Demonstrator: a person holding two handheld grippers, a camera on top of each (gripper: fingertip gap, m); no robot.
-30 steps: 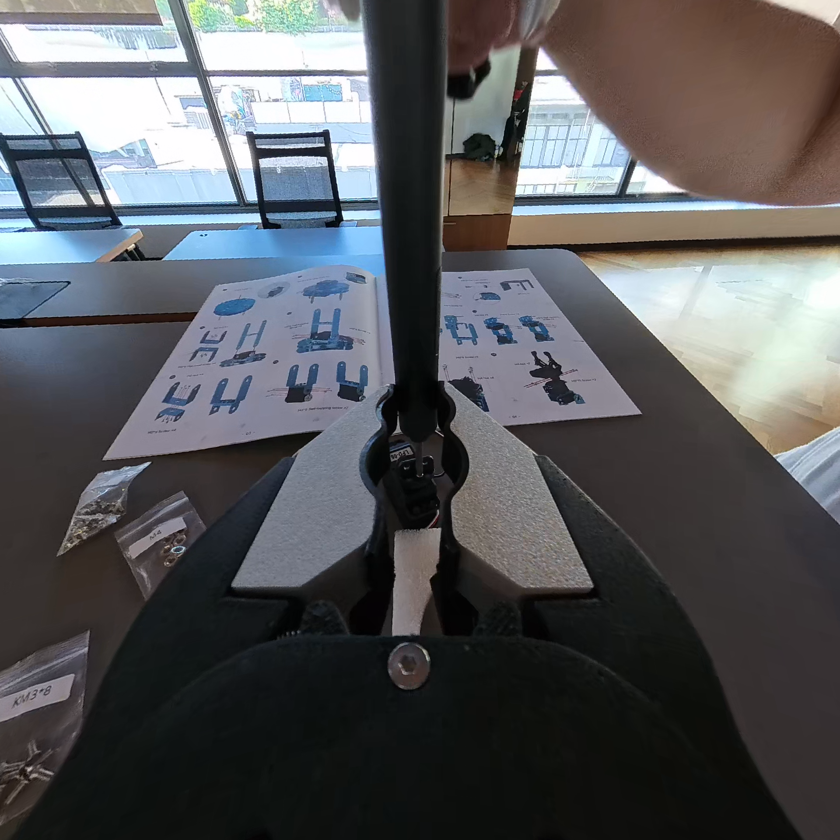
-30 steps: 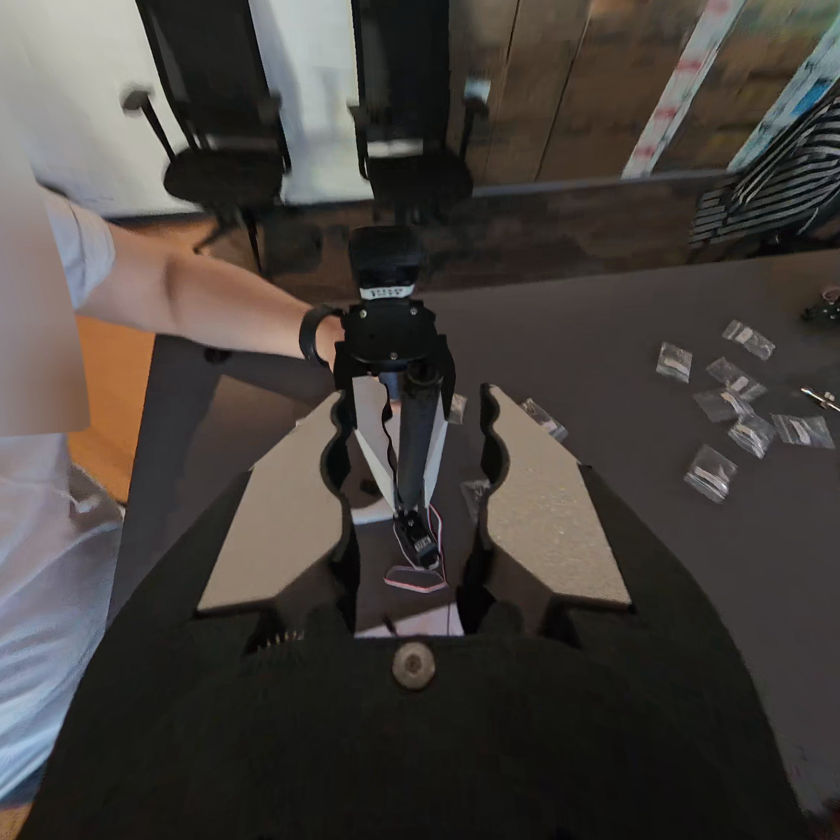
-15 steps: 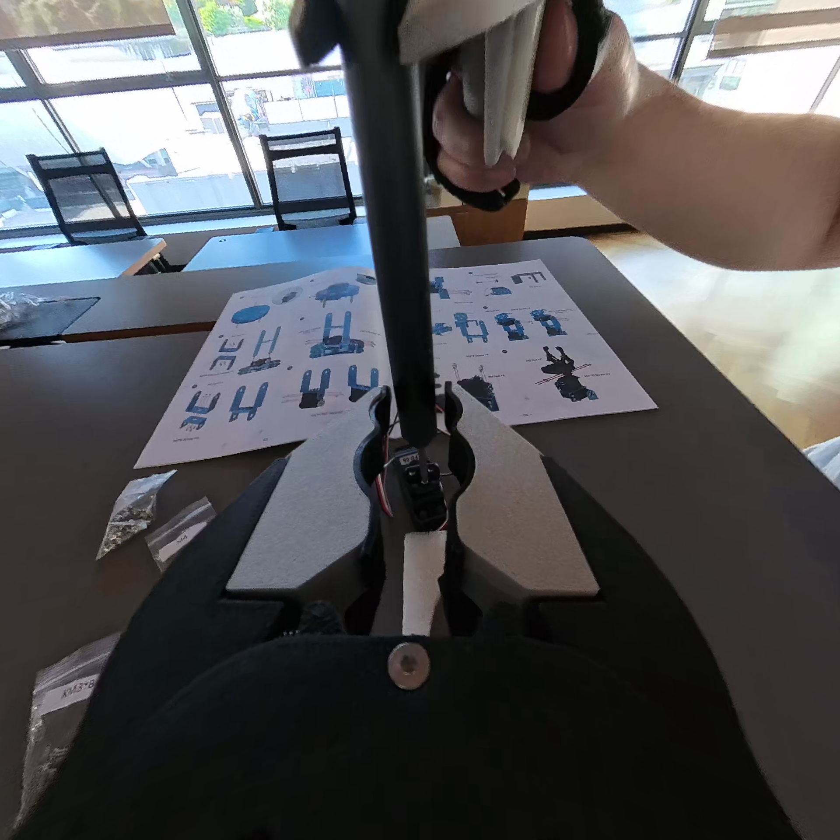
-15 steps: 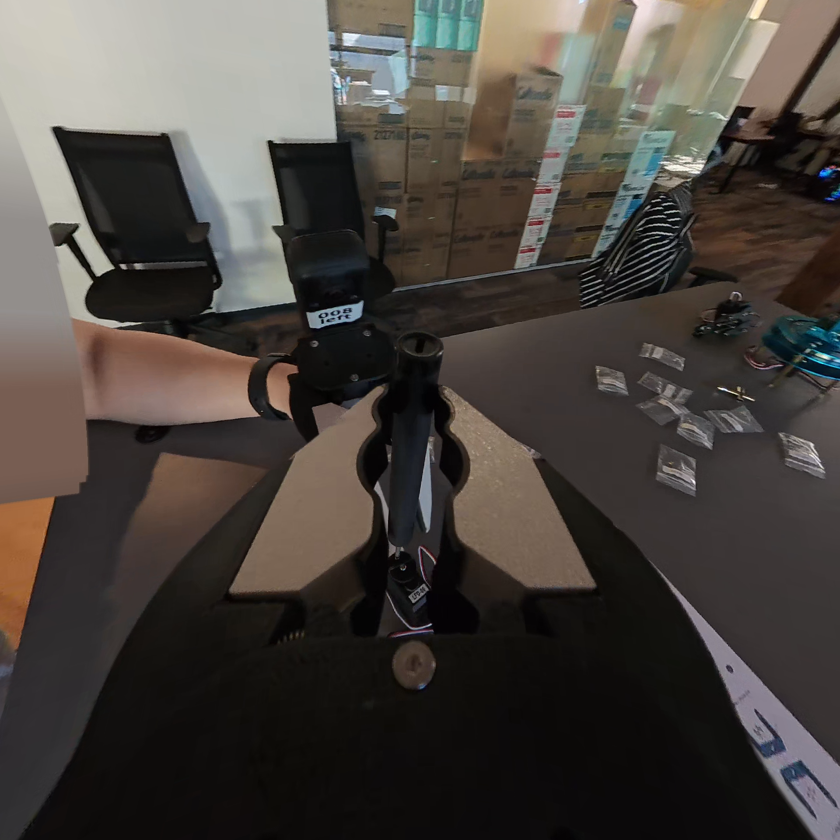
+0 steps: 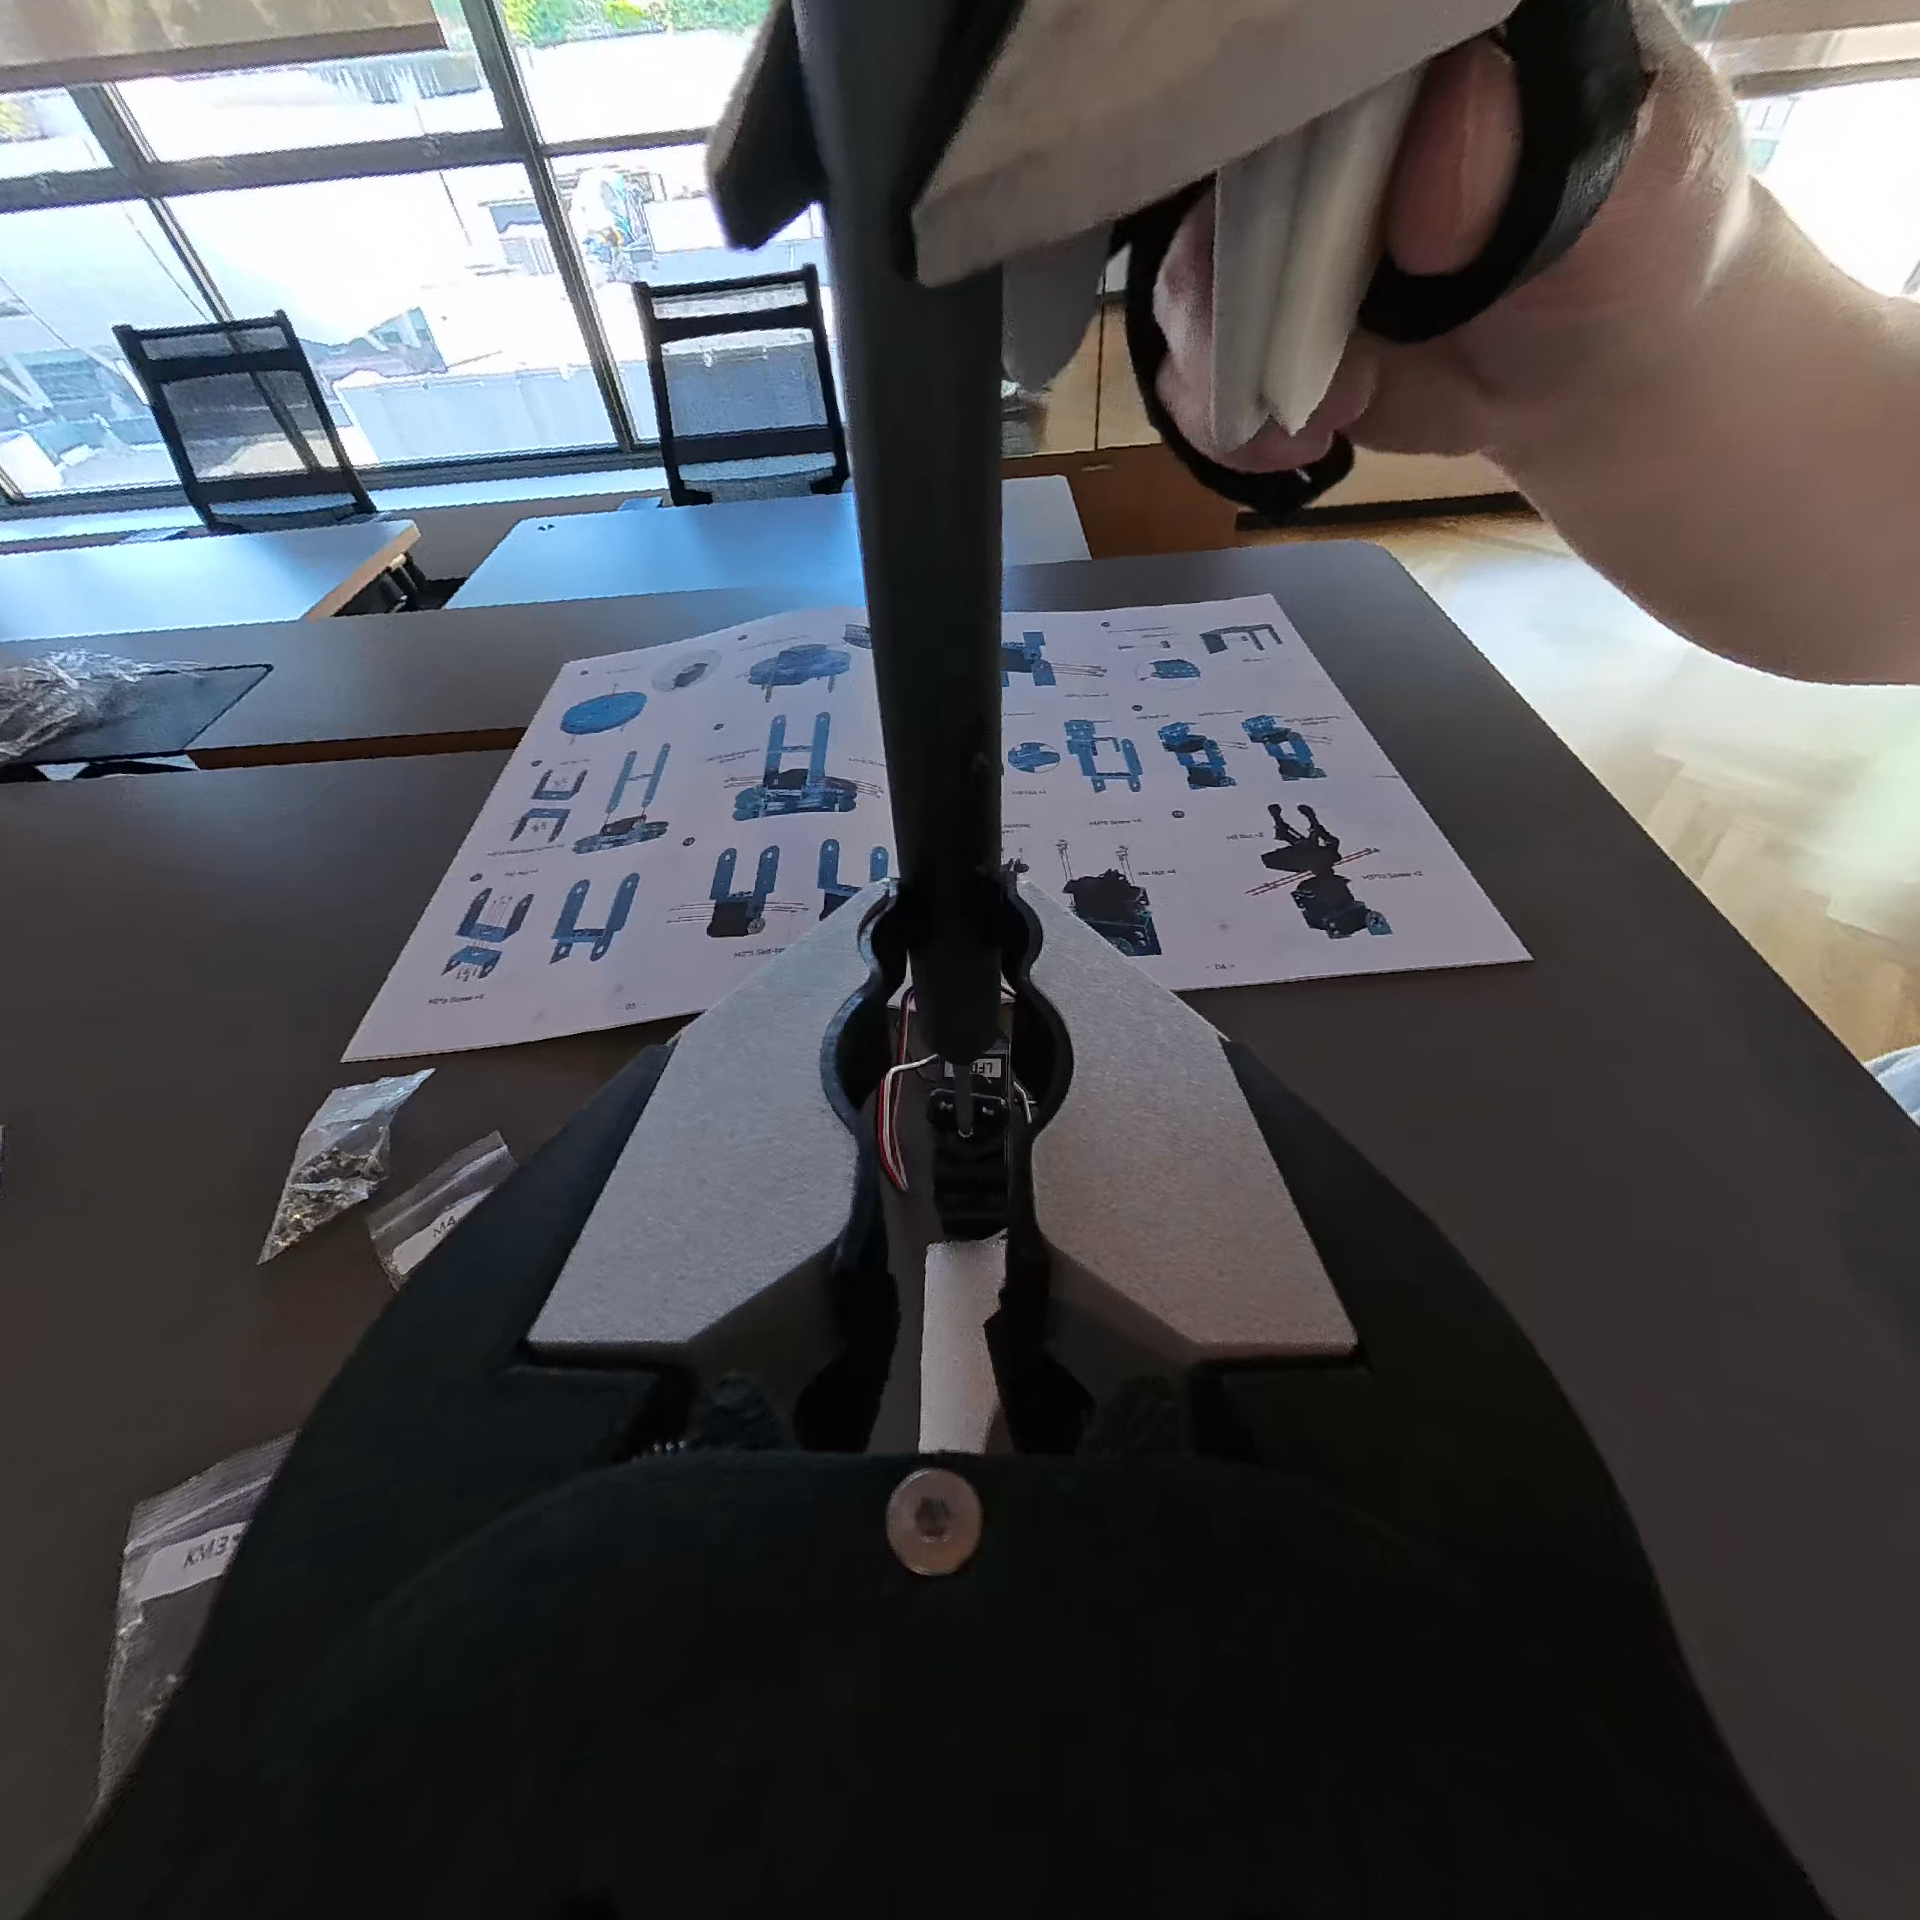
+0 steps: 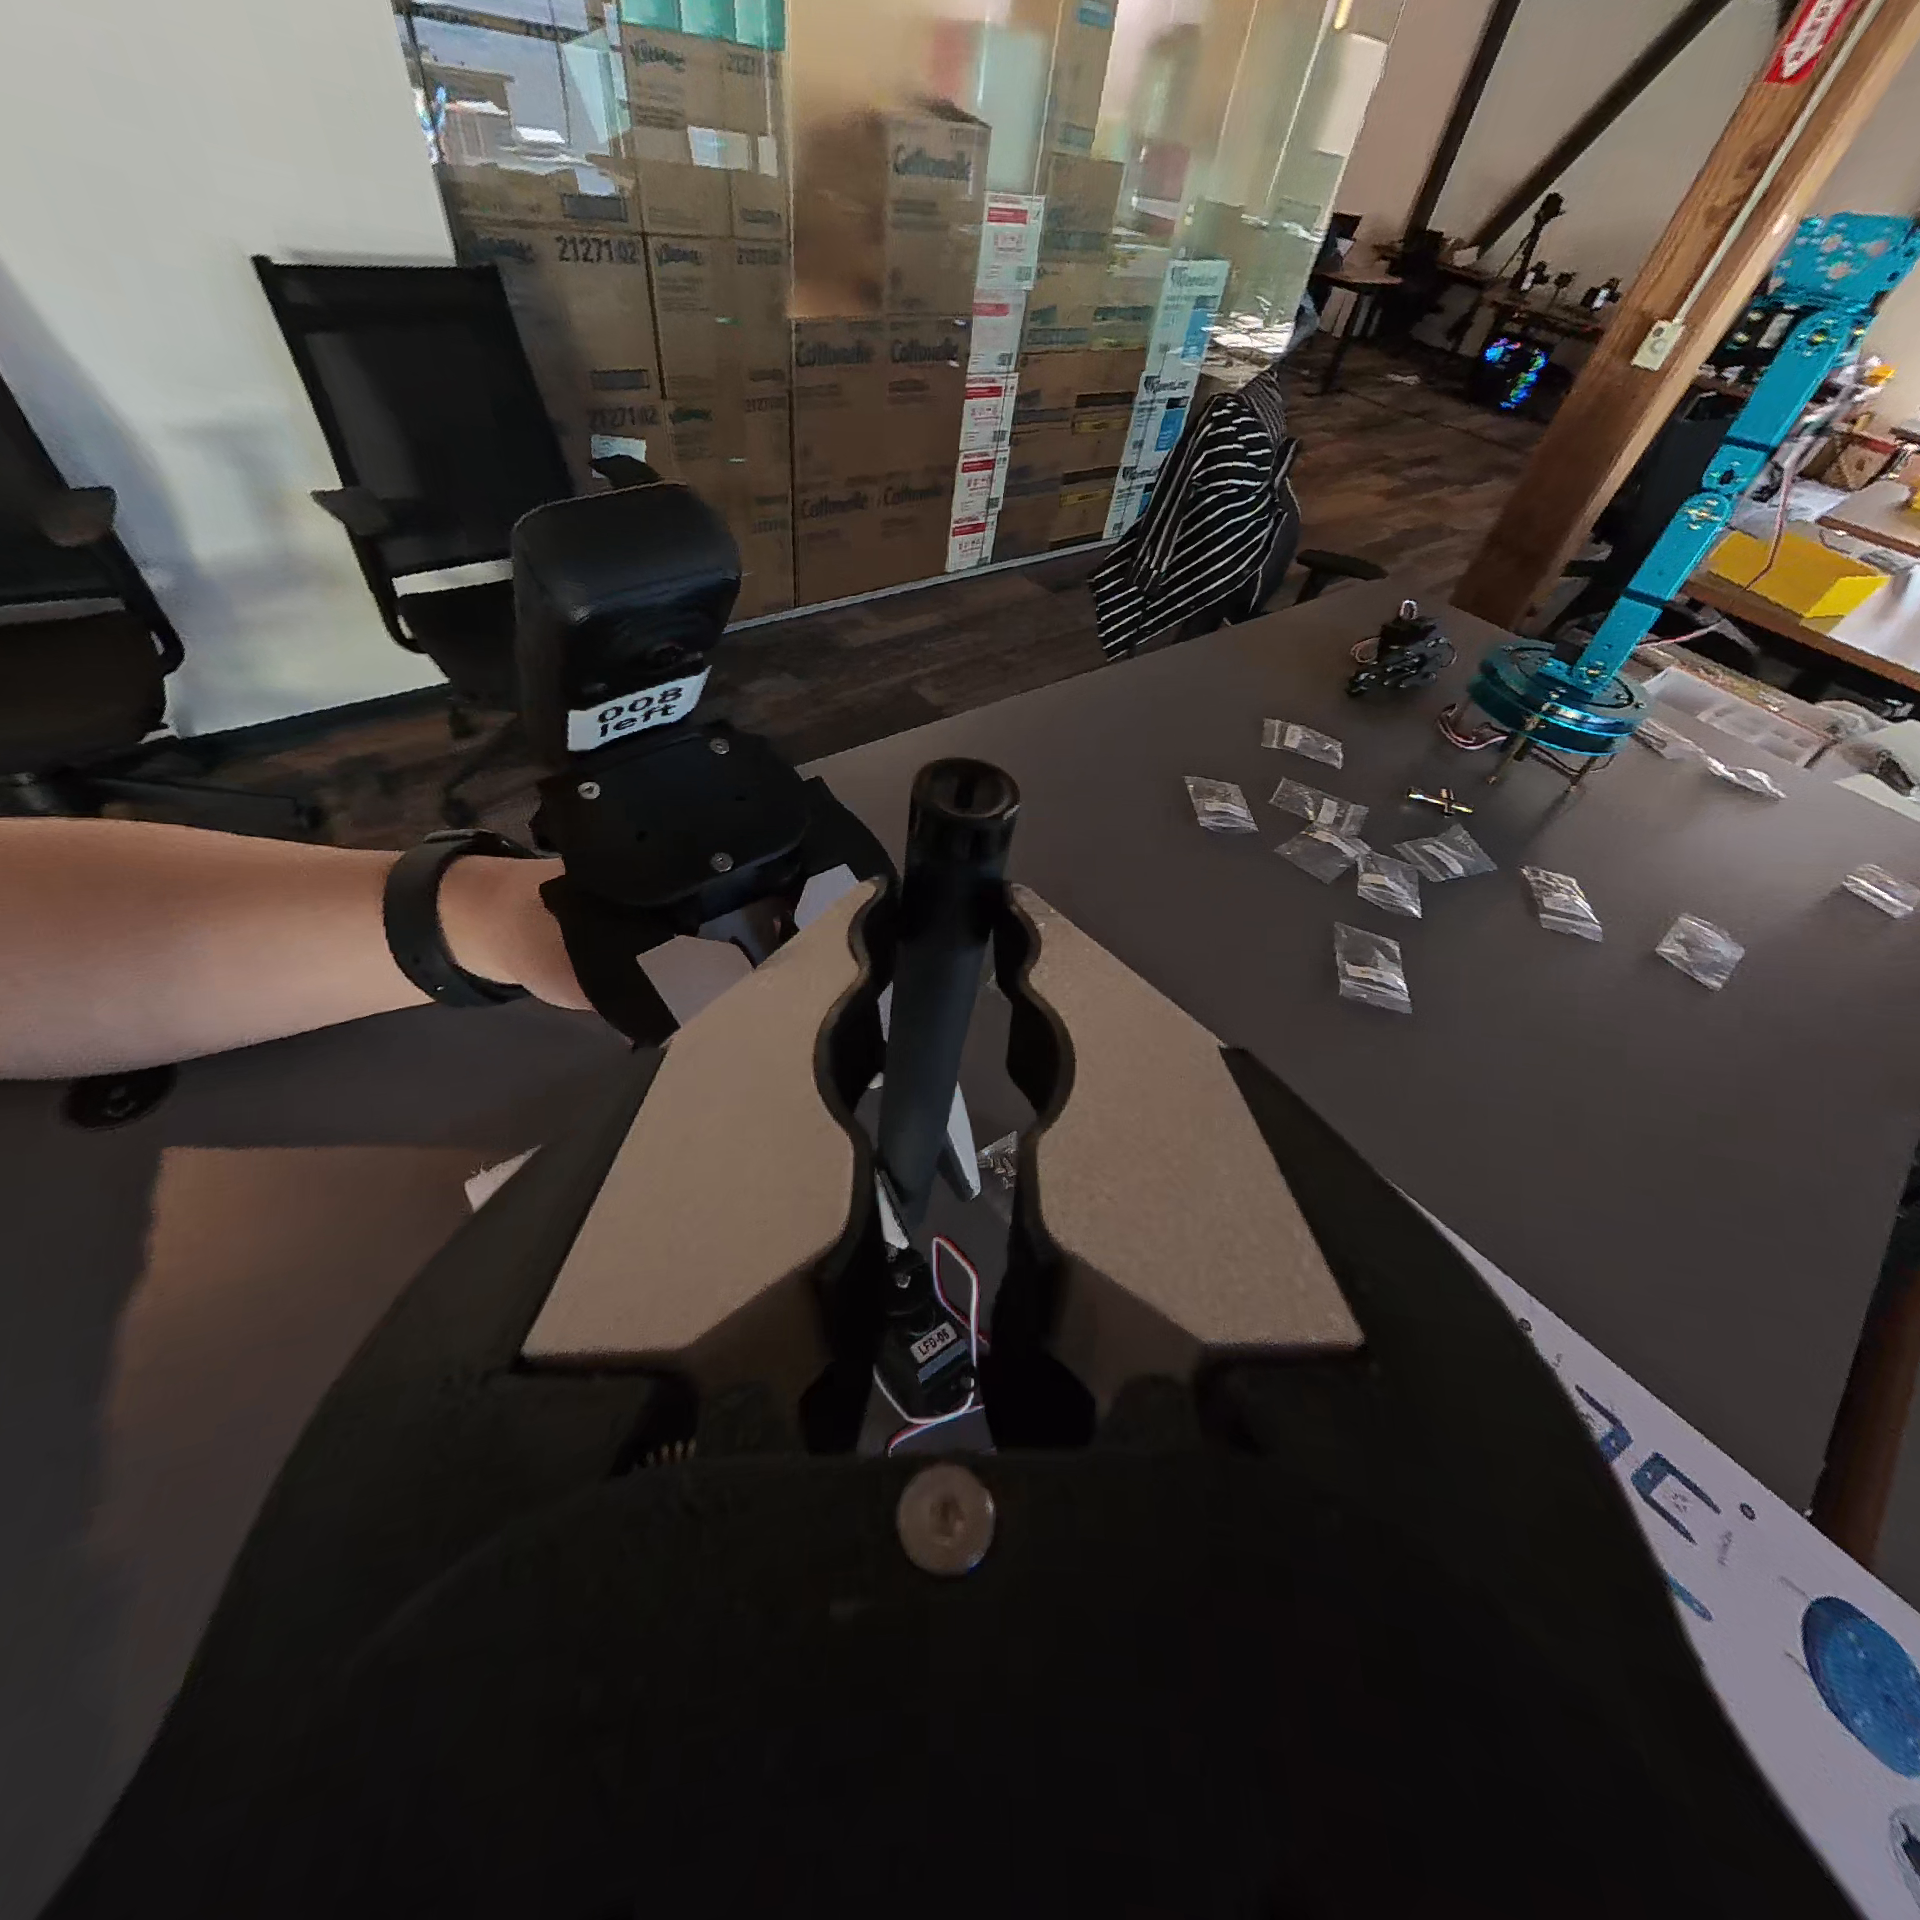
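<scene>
Left gripper (image 5: pixel 951 997) pinches a small black servo (image 5: pixel 964 1164) with red-white wires, seated deep between its fingers. Right gripper (image 6: pixel 940 987) clamps the black screwdriver (image 6: pixel 935 997), tilted, tip on the servo's top. Instruction sheet (image 5: pixel 1299 810) lies just beyond, screw bags (image 5: pixel 332 1153) to the left.

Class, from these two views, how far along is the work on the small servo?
Done: left tongs shut on the black servo, right tongs shut on the screwdriver. In hand: the screwdriver's tip sits on the servo's top. Left: whether a screw is seated is hidden; screw bags lie beside the instruction sheet.
</scene>
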